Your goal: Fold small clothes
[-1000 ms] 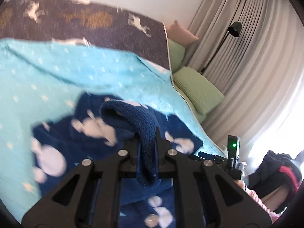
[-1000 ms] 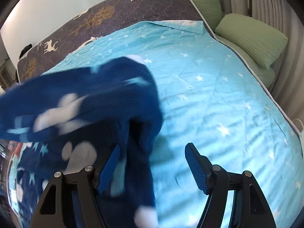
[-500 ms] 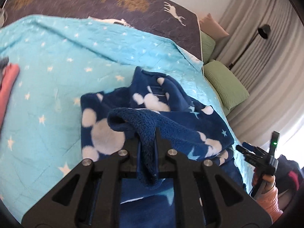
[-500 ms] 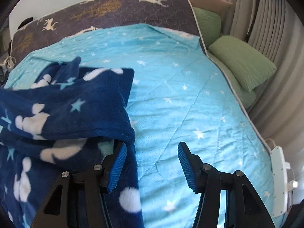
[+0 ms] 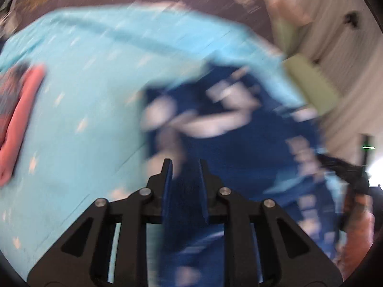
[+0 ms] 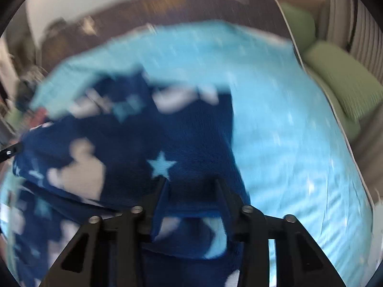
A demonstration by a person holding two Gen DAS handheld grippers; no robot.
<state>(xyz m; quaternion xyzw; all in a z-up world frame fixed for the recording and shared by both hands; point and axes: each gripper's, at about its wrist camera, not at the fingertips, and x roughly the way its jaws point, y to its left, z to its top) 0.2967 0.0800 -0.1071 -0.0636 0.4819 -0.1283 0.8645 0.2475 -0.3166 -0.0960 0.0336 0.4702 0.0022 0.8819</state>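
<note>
A navy fleece garment (image 5: 229,129) with white shapes and pale blue stars lies bunched on the turquoise star bedspread (image 5: 83,91). Both views are motion blurred. My left gripper (image 5: 184,165) has its jaws a little apart with the garment's edge between them. In the right wrist view the garment (image 6: 134,157) spreads left of centre. My right gripper (image 6: 191,184) has its jaws partly apart over the garment's near edge, with fleece between them.
A folded pink garment (image 5: 21,124) lies at the left on the bedspread. Green pillows (image 6: 344,81) lie along the bed's right side by grey curtains. A dark headboard cover (image 6: 167,7) with deer prints is at the back. The other gripper shows at far right (image 5: 344,169).
The left gripper's jaws have parted from a tight grip on the fleece edge. The right gripper has moved left over the garment and its jaws have narrowed. Both cameras are moving fast.
</note>
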